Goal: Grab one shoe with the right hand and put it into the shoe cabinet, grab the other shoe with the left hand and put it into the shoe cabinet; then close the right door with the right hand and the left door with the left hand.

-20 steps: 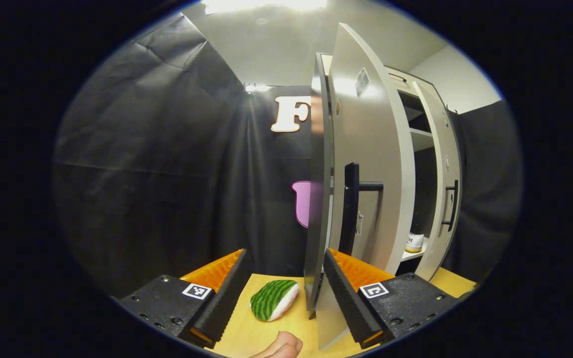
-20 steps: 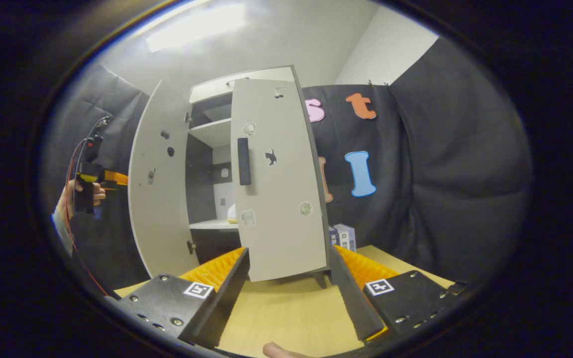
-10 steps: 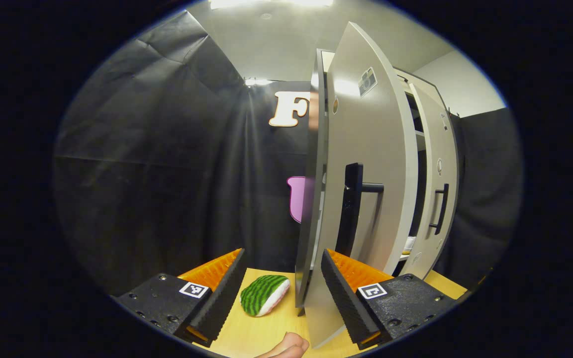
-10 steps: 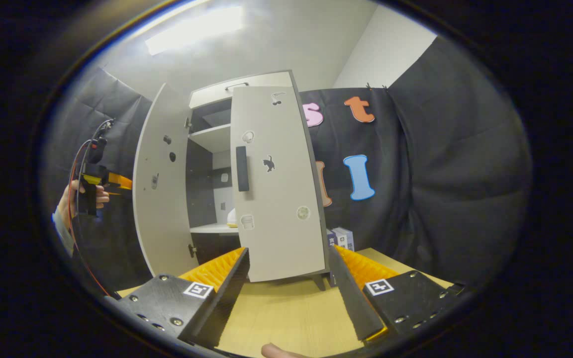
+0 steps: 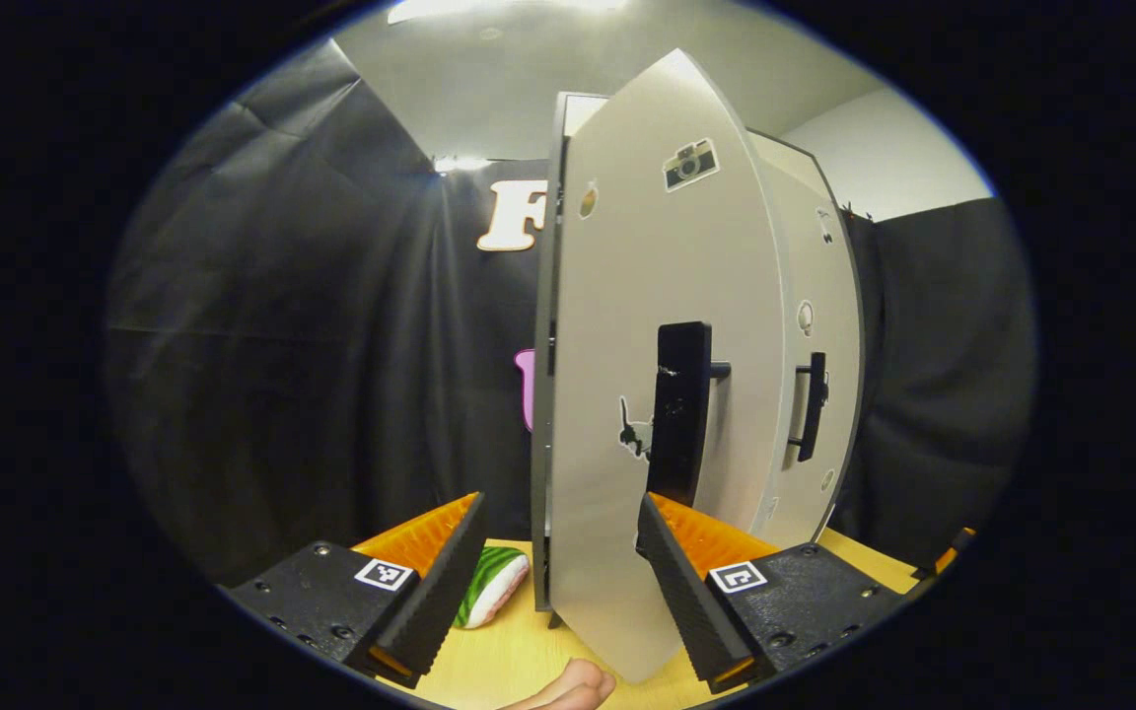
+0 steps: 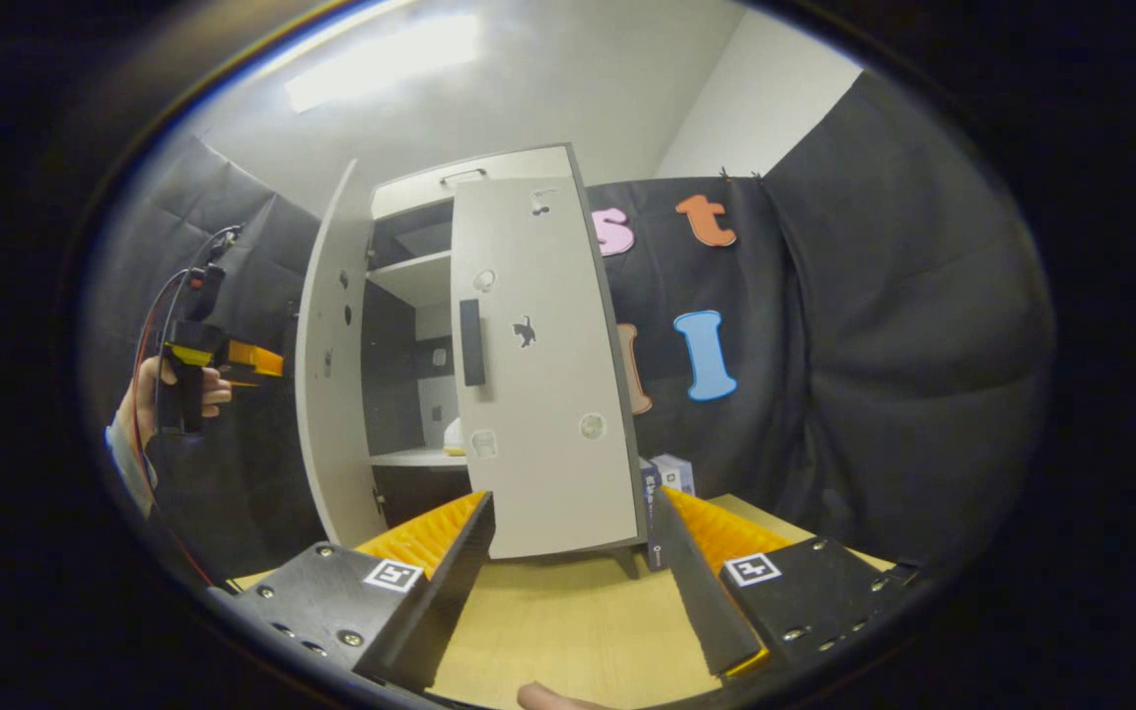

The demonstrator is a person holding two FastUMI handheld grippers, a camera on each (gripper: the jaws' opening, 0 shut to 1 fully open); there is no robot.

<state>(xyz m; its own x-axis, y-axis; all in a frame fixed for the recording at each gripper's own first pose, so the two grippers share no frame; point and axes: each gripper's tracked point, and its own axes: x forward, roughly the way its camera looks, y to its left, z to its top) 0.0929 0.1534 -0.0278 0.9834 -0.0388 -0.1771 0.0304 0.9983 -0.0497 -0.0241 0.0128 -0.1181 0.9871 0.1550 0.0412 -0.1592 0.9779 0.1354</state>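
Two doors on the shoe cabinet [image 6: 474,187], neither shut. Right door [image 6: 543,365] nearly closed; left door [image 5: 647,394] partway in, a gap between them showing a shelf [image 6: 410,459] with something pale on it, likely a shoe, too small to tell. Doors judged stiff, light panels, freely hinged; best pushed flat near the black handle [image 5: 678,409]. Left gripper [image 5: 558,582] released, jaws apart, empty, just before the left door's face. Right gripper [image 6: 573,577] released, empty, near the right door. Green striped object [image 5: 491,587] lies on the table [image 6: 568,621].
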